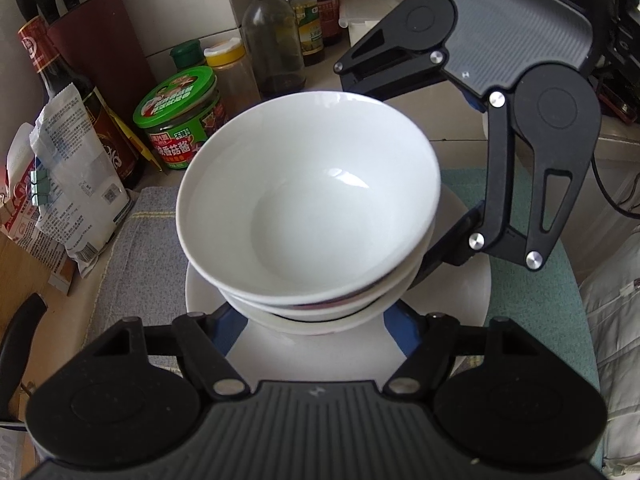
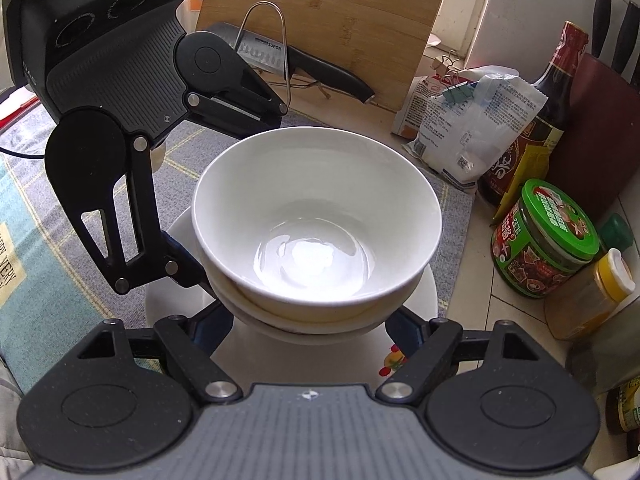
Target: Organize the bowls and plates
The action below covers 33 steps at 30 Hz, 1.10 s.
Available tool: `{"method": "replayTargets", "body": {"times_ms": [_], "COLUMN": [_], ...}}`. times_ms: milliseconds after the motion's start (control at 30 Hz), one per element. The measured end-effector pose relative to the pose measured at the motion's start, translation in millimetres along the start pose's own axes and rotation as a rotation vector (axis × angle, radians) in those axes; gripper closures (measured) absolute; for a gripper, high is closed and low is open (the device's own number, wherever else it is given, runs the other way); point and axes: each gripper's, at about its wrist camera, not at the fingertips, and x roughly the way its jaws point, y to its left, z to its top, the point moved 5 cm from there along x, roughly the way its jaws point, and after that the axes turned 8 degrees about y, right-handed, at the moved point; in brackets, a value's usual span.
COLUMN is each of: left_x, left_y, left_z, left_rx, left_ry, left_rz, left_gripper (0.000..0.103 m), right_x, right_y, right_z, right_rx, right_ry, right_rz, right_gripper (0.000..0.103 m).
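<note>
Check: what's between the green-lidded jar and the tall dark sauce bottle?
A yellow packet stands between the green-lidded jar and the dark sauce bottle; clearest in the right wrist view.

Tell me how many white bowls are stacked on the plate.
3, nested in one stack on the white plate: the top bowl, a second bowl whose rim shows just beneath, and a bottom bowl. More could be hidden inside the stack.

Two black grippers: left gripper, right gripper, with ribbed grey housings, silver screws, blue finger pads.
</note>
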Motion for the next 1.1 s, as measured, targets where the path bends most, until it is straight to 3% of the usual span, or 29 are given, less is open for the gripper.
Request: {"method": "replayTargets", "body": {"times_ms": [67, 133, 400, 600, 800, 933, 1000, 1100], "left_x": [-3, -9, -50, -77, -97, -120, -132, -143], "left_y": [-1, -1, -5, -31, -59, -73, -79, -90], "left_z": [-1, -3, -31, -63, -76, -83, -88, -89], "left_rx": [-0.014, -0.035, -0.313, -0.483, -0.686, -0.879, -0.953, -0.973], "left_ry": [-0.024, -0.052, -0.142, -0.202, -0.159, -0.144, -0.141, -0.108], "left_rz": [0.008, 0.043, 0.169, 0.258, 0.362, 0.330, 0.317, 0.324], "left_gripper": [0.021, 0.010, 0.003, 0.001, 0.001, 0.001, 0.001, 0.001], "right_x": [-6, -8, -5, -11, -32, -58, -71, -88], "right_y": [-2, -4, 0, 16, 52, 78, 88, 103], "right_z": [2, 4, -1, -10, -20, -28, -33, -38], "right_rx": [0.025, 0.041, 0.028, 0.098, 0.309, 0.483, 0.595, 0.706], "right_ry": [-0.040, -0.052, -0.022, 0.019, 0.078, 0.095, 0.098, 0.084], "right_rz": [0.012, 0.023, 0.020, -0.095, -0.216, -0.301, -0.304, -0.314], "right_gripper": [0.000, 0.000, 0.000, 0.000, 0.000, 0.000, 0.000, 0.000]}}
